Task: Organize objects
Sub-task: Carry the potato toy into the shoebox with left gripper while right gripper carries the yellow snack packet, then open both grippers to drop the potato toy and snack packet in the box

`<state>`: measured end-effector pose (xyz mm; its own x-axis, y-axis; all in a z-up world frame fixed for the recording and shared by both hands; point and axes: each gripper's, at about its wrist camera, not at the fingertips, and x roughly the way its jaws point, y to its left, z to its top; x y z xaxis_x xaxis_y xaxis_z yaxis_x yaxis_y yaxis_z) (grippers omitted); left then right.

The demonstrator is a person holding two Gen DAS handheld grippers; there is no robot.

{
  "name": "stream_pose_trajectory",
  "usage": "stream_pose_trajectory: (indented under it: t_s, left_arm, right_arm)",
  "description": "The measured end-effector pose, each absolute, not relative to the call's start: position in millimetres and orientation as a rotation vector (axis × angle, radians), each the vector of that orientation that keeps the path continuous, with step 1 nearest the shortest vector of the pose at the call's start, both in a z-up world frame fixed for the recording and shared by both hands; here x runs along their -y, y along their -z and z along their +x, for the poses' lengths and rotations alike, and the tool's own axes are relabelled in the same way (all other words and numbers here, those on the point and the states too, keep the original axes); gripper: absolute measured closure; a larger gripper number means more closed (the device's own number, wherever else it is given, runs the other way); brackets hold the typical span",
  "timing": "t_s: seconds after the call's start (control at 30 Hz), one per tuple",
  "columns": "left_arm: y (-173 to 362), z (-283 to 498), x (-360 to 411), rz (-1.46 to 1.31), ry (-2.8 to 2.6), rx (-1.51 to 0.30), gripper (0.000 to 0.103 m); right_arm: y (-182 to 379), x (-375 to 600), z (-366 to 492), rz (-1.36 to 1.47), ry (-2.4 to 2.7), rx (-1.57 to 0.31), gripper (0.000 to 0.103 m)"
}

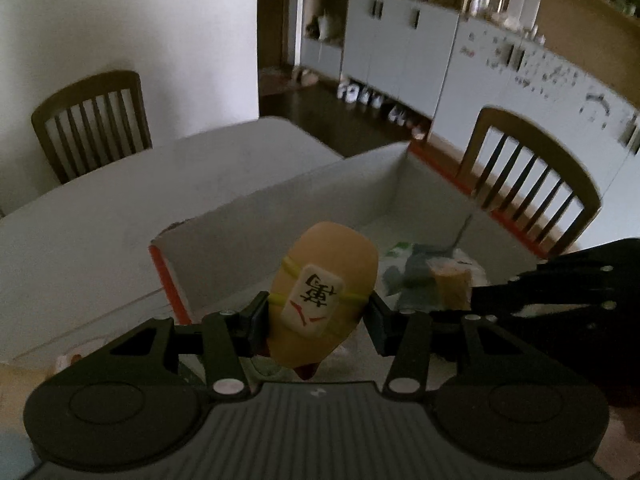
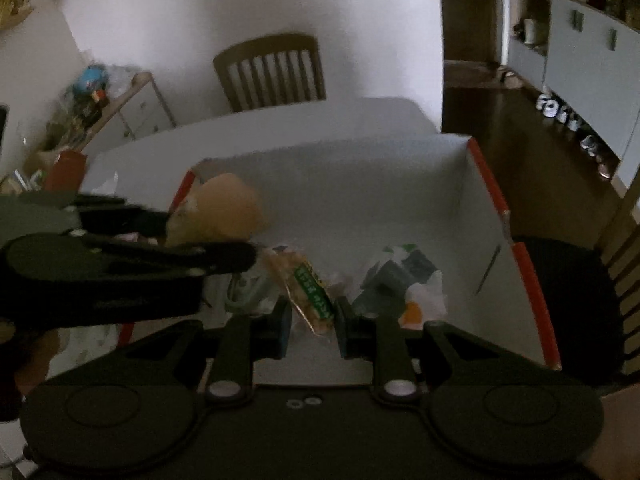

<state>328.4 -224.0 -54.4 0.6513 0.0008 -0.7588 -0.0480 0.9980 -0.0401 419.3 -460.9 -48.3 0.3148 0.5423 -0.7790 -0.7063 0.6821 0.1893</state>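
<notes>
A white box (image 2: 472, 200) with orange rims stood open on the table (image 1: 100, 216). Crumpled wrappers (image 2: 404, 276) and a clear bag (image 2: 244, 292) lay on its floor. A tan toy (image 1: 324, 292), banded with a mahjong tile (image 1: 312, 300), was pinched by the left gripper (image 1: 316, 320) above the box's near end. A snack packet (image 2: 312, 288) was clamped between the nearly closed fingers of the right gripper (image 2: 312, 326), over the box.

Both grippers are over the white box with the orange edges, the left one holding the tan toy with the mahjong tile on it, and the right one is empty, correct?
Not quite. The right gripper is not empty: the right wrist view shows it shut on a clear snack packet with a green label. The rest holds: the left gripper holds the tan toy over the white box.
</notes>
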Motion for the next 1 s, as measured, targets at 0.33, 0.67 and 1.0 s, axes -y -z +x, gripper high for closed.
stream_pose_trajectory:
  t_s: [0.33, 0.67, 1.0]
  left_arm:
    - [84.9, 369.2, 227.3, -0.028, -0.07, -0.97, 0.054]
    - [113.4, 382.1, 231.7, -0.023, -0.059, -1.088, 0.054]
    - [117.3, 384.5, 228.0, -0.019, -0.075, -1.12, 0.042]
  right_arm:
    - [81.1, 444.1, 435.3, -0.254, -0.826, -1.103, 0.081]
    - [89.2, 448.8, 439.4, -0.278, -0.838, -1.124, 0.081]
    - [80.9, 461.4, 440.4, -0.246, -0.857, -1.099, 0.075]
